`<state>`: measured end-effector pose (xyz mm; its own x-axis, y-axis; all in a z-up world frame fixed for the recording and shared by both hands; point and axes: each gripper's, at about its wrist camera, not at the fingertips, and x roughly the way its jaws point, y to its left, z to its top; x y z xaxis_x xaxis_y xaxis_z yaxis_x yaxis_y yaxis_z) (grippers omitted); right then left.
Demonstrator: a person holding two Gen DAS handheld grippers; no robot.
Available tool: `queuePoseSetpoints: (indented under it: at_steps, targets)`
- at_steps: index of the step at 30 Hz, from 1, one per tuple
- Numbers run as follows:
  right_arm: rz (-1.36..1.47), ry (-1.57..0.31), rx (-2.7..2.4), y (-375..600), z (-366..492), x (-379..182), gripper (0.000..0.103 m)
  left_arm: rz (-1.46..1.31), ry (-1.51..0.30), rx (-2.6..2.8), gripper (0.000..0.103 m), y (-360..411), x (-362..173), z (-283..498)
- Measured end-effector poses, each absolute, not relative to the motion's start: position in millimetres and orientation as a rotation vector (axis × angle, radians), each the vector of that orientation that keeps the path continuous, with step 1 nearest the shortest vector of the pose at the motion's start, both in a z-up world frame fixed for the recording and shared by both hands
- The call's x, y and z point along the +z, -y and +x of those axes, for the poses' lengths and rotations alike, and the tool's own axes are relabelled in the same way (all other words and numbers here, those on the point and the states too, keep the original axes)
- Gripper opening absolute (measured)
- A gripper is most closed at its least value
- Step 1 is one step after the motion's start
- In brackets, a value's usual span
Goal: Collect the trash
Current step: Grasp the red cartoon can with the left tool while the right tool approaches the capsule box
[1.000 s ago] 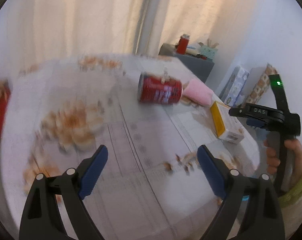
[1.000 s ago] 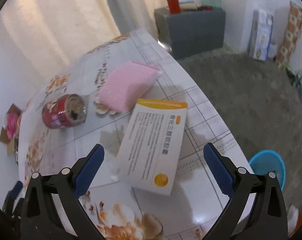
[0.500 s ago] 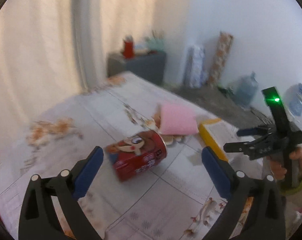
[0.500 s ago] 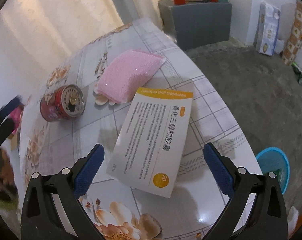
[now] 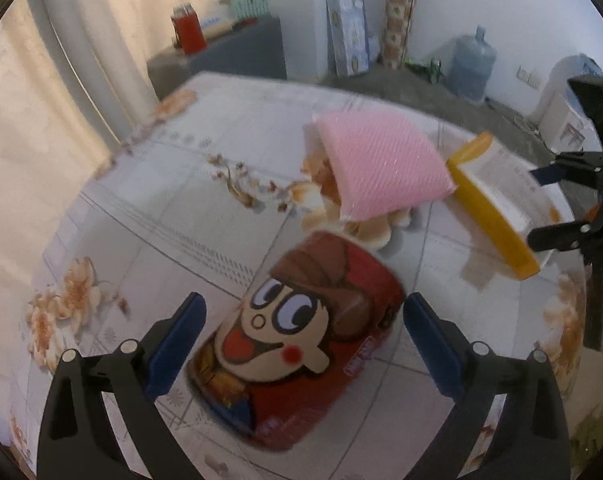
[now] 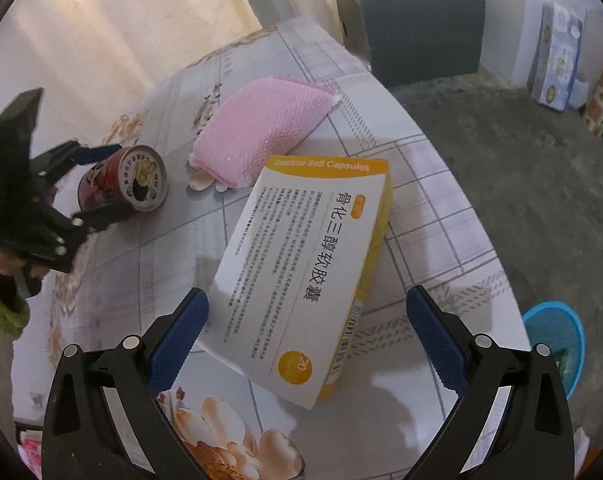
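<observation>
A red can (image 5: 297,336) with a cartoon face lies on its side on the flowered table (image 5: 205,216). My left gripper (image 5: 303,308) is open and straddles the can, with a gap between each blue pad and the can. From the right wrist view the same can (image 6: 129,184) shows its end, with the left gripper (image 6: 109,184) around it. A white and yellow capsule box (image 6: 309,276) lies flat between the jaws of my open right gripper (image 6: 306,300), untouched. A pink sponge (image 6: 261,132) rests between the can and the box.
The table edge (image 6: 453,184) curves close on the right, with a blue bin (image 6: 557,344) on the grey floor below it. A grey cabinet (image 6: 421,28) stands behind, a water jug (image 5: 471,68) and boxes along the wall. Curtains hang to the left.
My left gripper swung across the table and came down around the red can, which now fills its view. The right gripper stayed over the box, only slightly closer.
</observation>
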<state>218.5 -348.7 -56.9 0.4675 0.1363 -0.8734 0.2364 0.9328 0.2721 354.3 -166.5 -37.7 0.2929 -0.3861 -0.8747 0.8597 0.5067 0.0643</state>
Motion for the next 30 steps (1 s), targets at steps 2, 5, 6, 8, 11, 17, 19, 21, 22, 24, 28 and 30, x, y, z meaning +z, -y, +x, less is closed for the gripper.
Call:
queuePoseSetpoints:
  at_steps: [2,5,6,8,11,17,19,21,22,24,28,30]
  targets:
    - [0.39,-1.09,-0.06,348.8,218.7,-56.8,0.095,0.627,-0.966,-0.879,0.097,170.3,-46.2,355.0]
    - [0.385,-1.089,-0.046,347.4,221.1,-56.1,0.095,0.625,-0.983,-0.863,0.088,172.2,-49.3,352.3]
    - [0.381,-1.091,-0.045,347.0,222.0,-55.9,0.095,0.635,-0.981,-0.852,0.084,172.6,-50.2,349.1]
    - [0.373,-1.093,-0.041,347.5,222.2,-56.7,0.095,0.661,-0.988,-0.822,0.074,173.9,-52.6,344.4]
    - [0.366,-1.093,-0.044,344.9,221.7,-57.5,0.092,0.641,-1.008,-0.779,0.069,171.9,-52.7,336.1]
    - [0.382,-1.094,-0.047,343.5,214.6,-56.8,0.08,0.539,-1.069,-0.738,0.067,160.8,-49.7,311.9]
    - [0.388,-1.095,-0.041,343.4,210.5,-56.3,0.08,0.481,-1.097,-0.724,0.067,152.2,-49.2,299.7]
    - [0.389,-1.098,-0.031,341.1,203.6,-55.6,0.079,0.428,-1.117,-0.7,0.067,141.7,-48.6,285.6]
    - [0.39,-1.098,-0.026,340.4,201.5,-55.4,0.079,0.402,-1.125,-0.685,0.067,135.8,-48.4,278.9]
    - [0.395,-1.094,0.001,335.9,193.3,-54.1,0.079,0.319,-1.141,-0.649,0.067,118.5,-47.0,261.2]
    - [0.378,-1.096,0.05,319.8,182.1,-53.5,0.079,0.197,-1.126,-0.567,0.067,87.4,-44.4,231.3]
    - [0.365,-1.096,0.084,308.4,178.2,-53.2,0.079,0.123,-1.113,-0.529,0.066,72.6,-42.4,218.8]
